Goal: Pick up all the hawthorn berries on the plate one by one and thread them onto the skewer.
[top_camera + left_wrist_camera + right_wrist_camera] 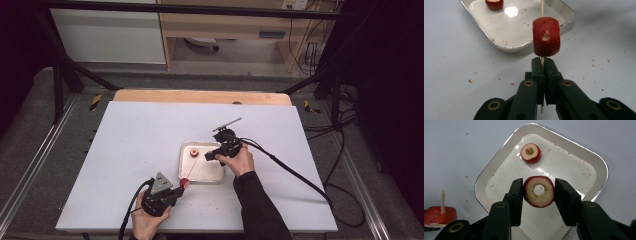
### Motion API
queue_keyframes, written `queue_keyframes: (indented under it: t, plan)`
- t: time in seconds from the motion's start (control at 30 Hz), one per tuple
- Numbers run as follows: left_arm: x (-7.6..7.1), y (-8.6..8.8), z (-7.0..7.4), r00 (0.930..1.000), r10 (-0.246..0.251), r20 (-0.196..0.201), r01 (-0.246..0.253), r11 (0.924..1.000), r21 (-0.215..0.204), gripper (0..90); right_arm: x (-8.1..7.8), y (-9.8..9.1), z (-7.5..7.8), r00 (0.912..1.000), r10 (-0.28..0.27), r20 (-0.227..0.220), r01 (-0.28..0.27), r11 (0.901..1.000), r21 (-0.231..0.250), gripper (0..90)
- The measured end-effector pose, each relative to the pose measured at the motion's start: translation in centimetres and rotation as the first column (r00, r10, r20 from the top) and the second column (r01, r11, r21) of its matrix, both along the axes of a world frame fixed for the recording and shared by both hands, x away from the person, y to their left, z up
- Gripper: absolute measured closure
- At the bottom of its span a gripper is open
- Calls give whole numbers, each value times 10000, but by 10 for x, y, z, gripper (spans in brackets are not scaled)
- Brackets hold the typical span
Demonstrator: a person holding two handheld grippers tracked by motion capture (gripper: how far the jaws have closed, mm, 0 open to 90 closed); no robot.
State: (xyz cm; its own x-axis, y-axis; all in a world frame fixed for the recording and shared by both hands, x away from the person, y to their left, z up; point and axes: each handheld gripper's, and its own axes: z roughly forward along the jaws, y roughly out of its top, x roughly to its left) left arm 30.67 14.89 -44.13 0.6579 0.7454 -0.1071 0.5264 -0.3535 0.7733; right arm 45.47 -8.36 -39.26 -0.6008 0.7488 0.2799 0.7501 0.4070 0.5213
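Three pieces of cored red fruit are in play. One piece (546, 36) sits threaded on a thin wooden skewer (542, 7); the left gripper (542, 62) has its jaws pressed together on the skewer just below that piece, holding it off the near left corner of the tray (499, 42). In the high view this gripper (176, 189) sits near the front edge of the table (125, 145), in the person's left hand (147, 222). A second piece, a ring-shaped slice (539, 191) with a clean hole through its pale flesh, sits between the jaws of the right gripper (539, 195), which are clamped on its red skin from both sides; it hangs above the tray floor. The third piece (530, 153) lies loose on the tray, cut face up, well apart from the held slice.

One tray, shallow, metal and round-cornered, stands near the middle of the white table. Two grippers, each with a trailing black cable, work at it; the right one (214, 156) comes in over the tray's right edge in the person's right hand (240, 161). Small red and pale crumbs are scattered over the tray floor and the table around it. Nothing lies between the held slice and the skewer tip. A small metal tool (227, 125) lies on the table just beyond the right gripper.
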Motion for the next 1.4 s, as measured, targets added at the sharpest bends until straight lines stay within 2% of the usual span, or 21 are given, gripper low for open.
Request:
queue_keyframes:
  t: [0.2,0.3,0.43,0.53,0.73,0.83,0.9,0.93,0.97,1.07,1.2,1.4]
  plan:
    - [0,-7,1,9999,-86,74,86,10000,-3,883,-14,-17,3,9980,-369,504,321,9951,938,605]
    - [0,-11,2,9999,-105,111,105,9999,-20,883,-21,-25,3,9954,-615,733,495,9865,1561,605]
    - [0,-15,2,9997,-159,157,159,9999,5,883,-31,-35,2,9897,-986,1041,724,9703,2310,605]
    - [0,-19,3,9997,-177,168,177,9998,-15,883,-39,-41,1,9848,-1255,1201,850,9511,2970,605]
    - [0,-24,4,9995,-197,238,198,9998,-64,883,-50,-48,-3,9748,-1713,1427,1057,9185,3810,606]
    - [0,-27,4,9995,-189,270,192,9997,-135,883,-54,-50,-4,9669,-1994,1592,1161,8995,4213,606]
    - [-1,-28,4,9996,-150,240,156,9996,-230,883,-57,-50,-4,9629,-2144,1637,1206,8851,4495,606]
    - [-1,-29,5,9996,-134,250,140,9996,-240,883,-60,-50,-3,9578,-2305,1718,1244,8711,4751,606]
    - [-1,-30,5,9996,-102,256,109,9995,-281,883,-60,-50,-3,9578,-2305,1718,1244,8711,4751,606]
    - [-1,-32,5,9997,-35,229,46,9989,-456,883,-62,-48,-3,9514,-2519,1774,1304,8509,5088,606]
    - [-1,-35,5,9999,61,144,-51,9979,-640,883,-65,-46,-3,9472,-2687,1748,1317,8234,5519,606]
    - [-1,-38,6,9998,200,-3,-199,9957,-904,883,-67,-44,-2,9364,-3045,1742,1482,7935,5903,606]
